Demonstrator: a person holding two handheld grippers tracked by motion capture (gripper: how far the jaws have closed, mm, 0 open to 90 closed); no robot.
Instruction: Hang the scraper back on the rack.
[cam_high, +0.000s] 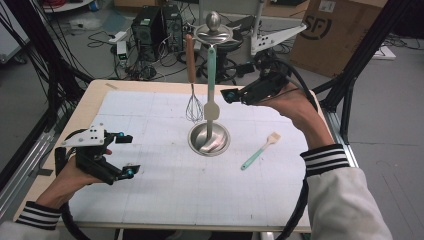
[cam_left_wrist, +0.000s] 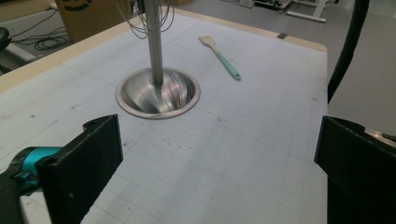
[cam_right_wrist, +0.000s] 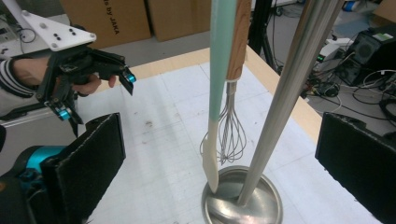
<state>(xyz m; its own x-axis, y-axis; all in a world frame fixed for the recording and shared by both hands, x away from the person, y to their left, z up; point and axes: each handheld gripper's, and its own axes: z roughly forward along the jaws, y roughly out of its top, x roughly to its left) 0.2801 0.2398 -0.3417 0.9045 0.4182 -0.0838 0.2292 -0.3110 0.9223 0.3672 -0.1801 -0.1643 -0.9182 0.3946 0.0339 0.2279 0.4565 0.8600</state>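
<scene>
Mint-green silicone spatula w/ cream blade (cam_high: 211, 85) hangs off the steel utensil stand (cam_high: 209, 138), blade tip at the dish base, just beside the wood-handled wire whisk (cam_high: 192, 85). It looks light, with a bendy blade and a stiff handle, so mid-handle is prob. the best grab. Right gripper (cam_high: 231, 95) is level near the handle, jaws apart, nothing between. Left gripper (cam_high: 125, 155) rests low on the mat, jaws apart too.

Gridded white mat (cam_high: 175, 185) covers the worktop (cam_high: 87, 102). A pastry brush (cam_high: 260, 151) with teal handle lies flat on the mat. Beyond the worktop: cardboard box (cam_high: 332, 35), computer towers (cam_high: 157, 27), loose cables on the floor.
</scene>
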